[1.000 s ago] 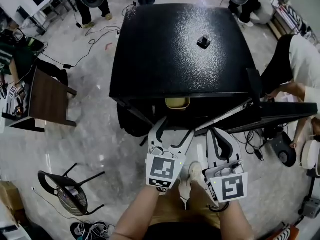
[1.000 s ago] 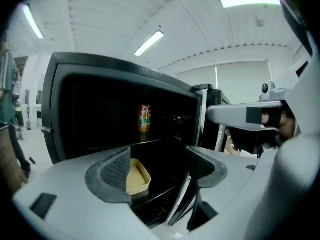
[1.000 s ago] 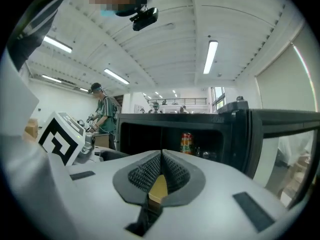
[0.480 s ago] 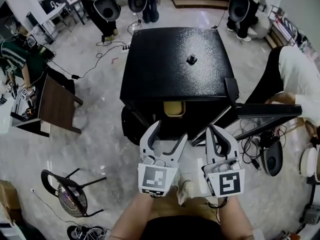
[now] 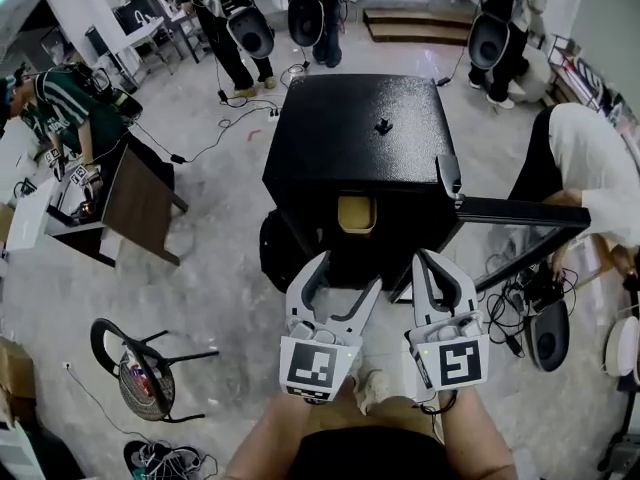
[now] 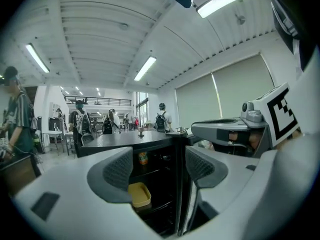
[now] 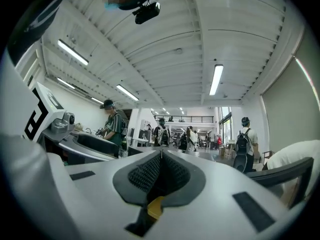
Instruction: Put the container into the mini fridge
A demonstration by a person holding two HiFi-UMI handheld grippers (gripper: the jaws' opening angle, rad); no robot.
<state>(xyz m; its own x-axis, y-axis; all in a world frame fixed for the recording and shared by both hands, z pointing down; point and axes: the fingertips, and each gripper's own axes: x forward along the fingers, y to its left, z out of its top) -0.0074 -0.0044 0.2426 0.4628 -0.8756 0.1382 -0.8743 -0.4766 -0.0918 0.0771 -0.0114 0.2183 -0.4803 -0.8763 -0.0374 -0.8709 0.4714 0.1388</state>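
The black mini fridge [image 5: 360, 138] stands in front of me, its door [image 5: 520, 213] swung open to the right. A yellow container [image 5: 355, 213] rests on a shelf inside, also visible in the left gripper view as the yellow container [image 6: 139, 195] below an orange can [image 6: 143, 157]. My left gripper [image 5: 345, 273] is open and empty, a short way in front of the fridge opening; its jaws [image 6: 159, 166] frame the shelf. My right gripper [image 5: 437, 263] is shut, pads [image 7: 161, 171] meeting, near the door's inner side.
A small black item [image 5: 382, 126] sits on the fridge top. A person in a white top [image 5: 600, 158] bends at the right. A wooden desk [image 5: 135, 203] and a black chair [image 5: 140, 368] are at the left. Cables [image 5: 520, 298] lie on the floor.
The head view has drawn back, so the fridge looks smaller and farther. Both grippers stay in front of the opening, with the left open and the right shut.
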